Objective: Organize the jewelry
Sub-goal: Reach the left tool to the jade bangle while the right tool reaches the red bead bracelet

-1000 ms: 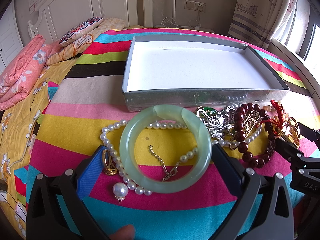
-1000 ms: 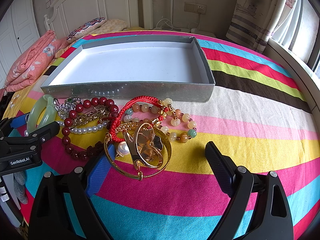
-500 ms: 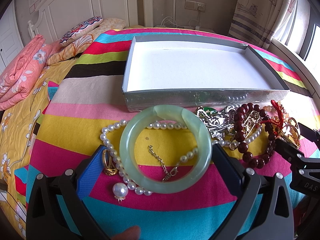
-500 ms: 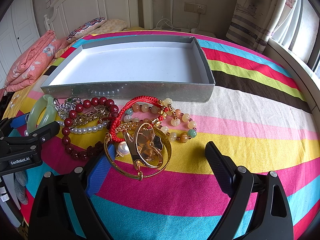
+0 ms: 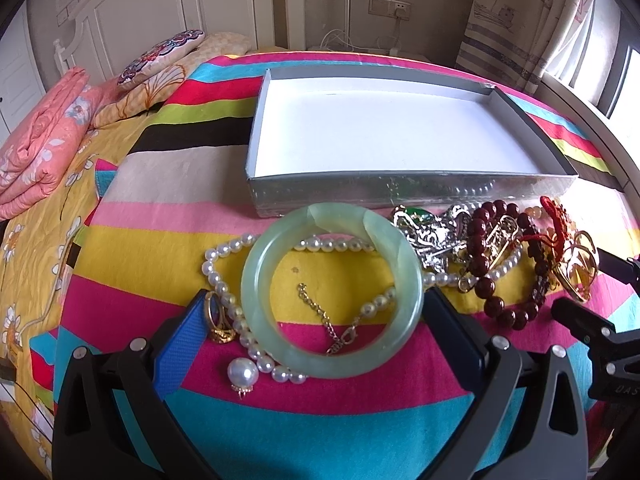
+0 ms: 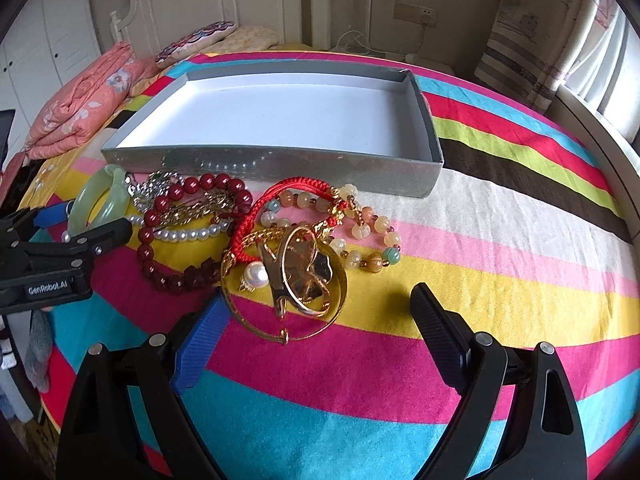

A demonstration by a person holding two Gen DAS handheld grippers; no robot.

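A pale green jade bangle [image 5: 256, 292] lies flat on the striped bedspread, on top of a pearl necklace [image 5: 218, 280]. My left gripper [image 5: 316, 294] is open, one finger on either side of the bangle and neither clamping it. A gold ring [image 5: 218, 316] and a pearl earring [image 5: 243, 374] lie by its blue left pad. My right gripper [image 6: 320, 300] is open just short of a gold bangle [image 6: 256, 326] with a gold leaf clip [image 6: 308, 276] on it. Behind stands the empty silver box [image 6: 280, 164].
Tangled between the two grippers are a dark red bead bracelet [image 6: 146, 236], silver pieces [image 5: 432, 236], a red cord bracelet [image 6: 256, 216] and a pale bead bracelet [image 6: 360, 232]. Folded pink bedding [image 5: 40, 148] and pillows lie far left. The bed's right edge runs along the window.
The jewelry and both grippers stay where they were. A fingertip at the bottom edge of the left wrist view no longer shows.
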